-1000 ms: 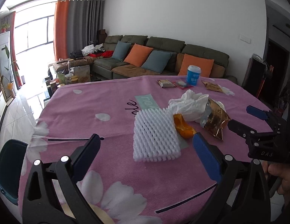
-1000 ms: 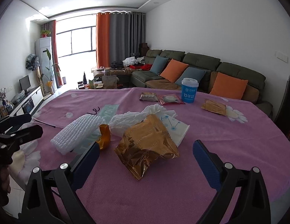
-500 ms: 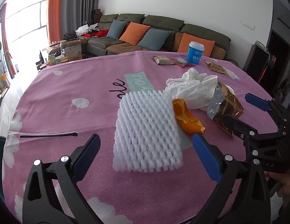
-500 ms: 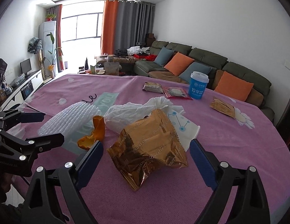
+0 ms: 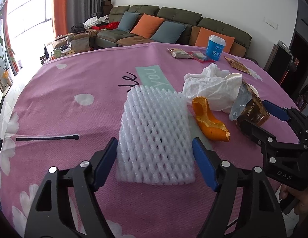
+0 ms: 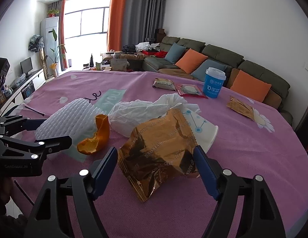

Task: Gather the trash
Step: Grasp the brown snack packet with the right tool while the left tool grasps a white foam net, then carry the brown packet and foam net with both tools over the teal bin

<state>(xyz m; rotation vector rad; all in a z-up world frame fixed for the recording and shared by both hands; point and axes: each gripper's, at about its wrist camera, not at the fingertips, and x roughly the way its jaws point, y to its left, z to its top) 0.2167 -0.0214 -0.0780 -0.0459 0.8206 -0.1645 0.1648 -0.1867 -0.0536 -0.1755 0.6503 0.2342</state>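
Broadly, a table under a pink woven cloth printed with white daisies (image 5: 98,83) carries every item listed.

Left gripper (image 5: 154,152), black frame with blue pads: partly open and closing. Its two pads flank the near end of the foam sleeve, one on each side; whether they already press it cannot be told. It points downward at the cloth. Its holder's hand is out of frame.

Right gripper (image 6: 155,163), same build: partly open and closing. Its pads stand on either side of the near part of the snack bag, the right pad at the bag's edge; contact is uncertain. It points downward, and part of the holding hand (image 5: 298,200) shows beneath it in the left view.

White foam mesh fruit sleeve (image 5: 155,134): flat on the cloth, between the left pads.

Crumpled white plastic bag (image 6: 142,113): behind the snack bag, touching it.

Crinkled gold foil snack bag (image 6: 161,152): lying open, between the right pads.

White paper cup with blue line print (image 6: 201,127): on its side, partly under the snack bag.

Blue paper cup with white lid (image 6: 213,84): upright at the far side.

Curled orange peel (image 6: 98,136): between sleeve and snack bag.

Small wrappers, far side: tan (image 6: 163,83), red (image 6: 190,90), gold (image 6: 241,107).
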